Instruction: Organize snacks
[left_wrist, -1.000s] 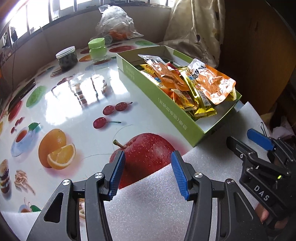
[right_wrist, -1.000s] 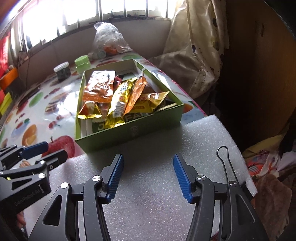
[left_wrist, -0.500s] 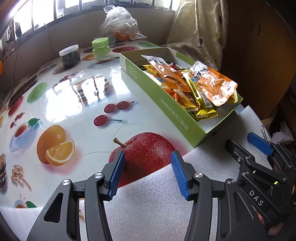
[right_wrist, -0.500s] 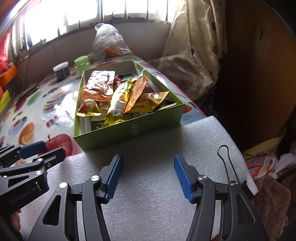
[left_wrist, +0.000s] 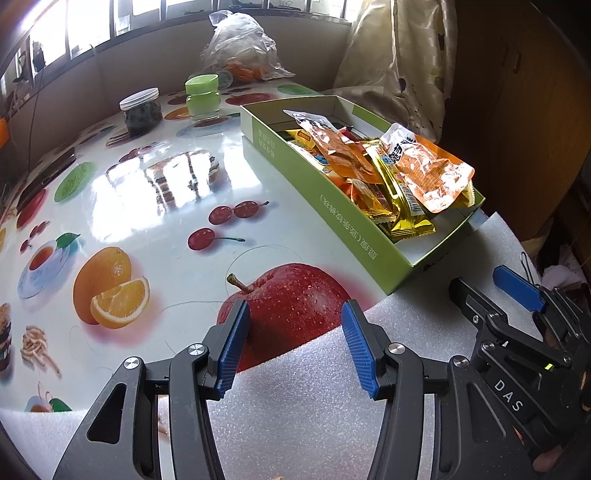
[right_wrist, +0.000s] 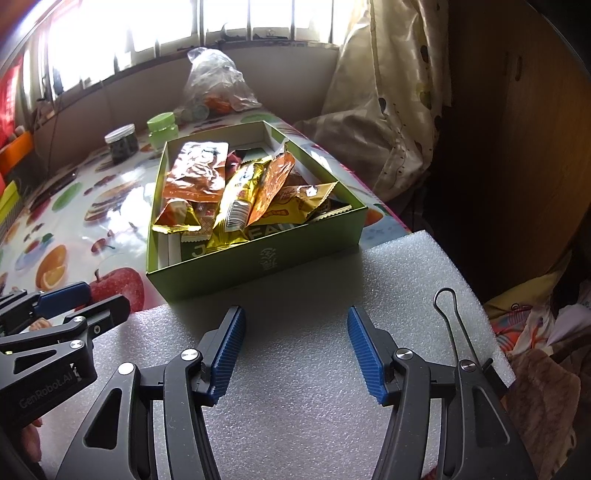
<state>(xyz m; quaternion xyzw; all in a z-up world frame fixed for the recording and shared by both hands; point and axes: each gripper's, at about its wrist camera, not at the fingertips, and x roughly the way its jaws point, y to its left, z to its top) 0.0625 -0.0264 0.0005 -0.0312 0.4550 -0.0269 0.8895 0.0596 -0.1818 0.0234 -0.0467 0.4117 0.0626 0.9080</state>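
A green cardboard box (left_wrist: 332, 206) (right_wrist: 258, 262) stands on the fruit-print table, filled with several orange and gold snack packets (left_wrist: 373, 173) (right_wrist: 240, 192). My left gripper (left_wrist: 293, 345) is open and empty, low over the white foam sheet (left_wrist: 303, 413), near side of the table, left of the box. My right gripper (right_wrist: 293, 354) is open and empty over the foam sheet (right_wrist: 314, 387), just in front of the box's near wall. The right gripper also shows at the right in the left wrist view (left_wrist: 517, 295), and the left gripper at the left in the right wrist view (right_wrist: 66, 299).
A dark-filled jar (left_wrist: 142, 110), a green-lidded jar (left_wrist: 203, 96) and a clear plastic bag (left_wrist: 243, 48) stand at the table's far side. A curtain (right_wrist: 388, 110) and dark wooden furniture (right_wrist: 517, 147) are to the right. The table edge is right of the box.
Both grippers have shifted slightly, so the box sits a little further off in both views. Both stay open and empty. The box and snacks have not moved.
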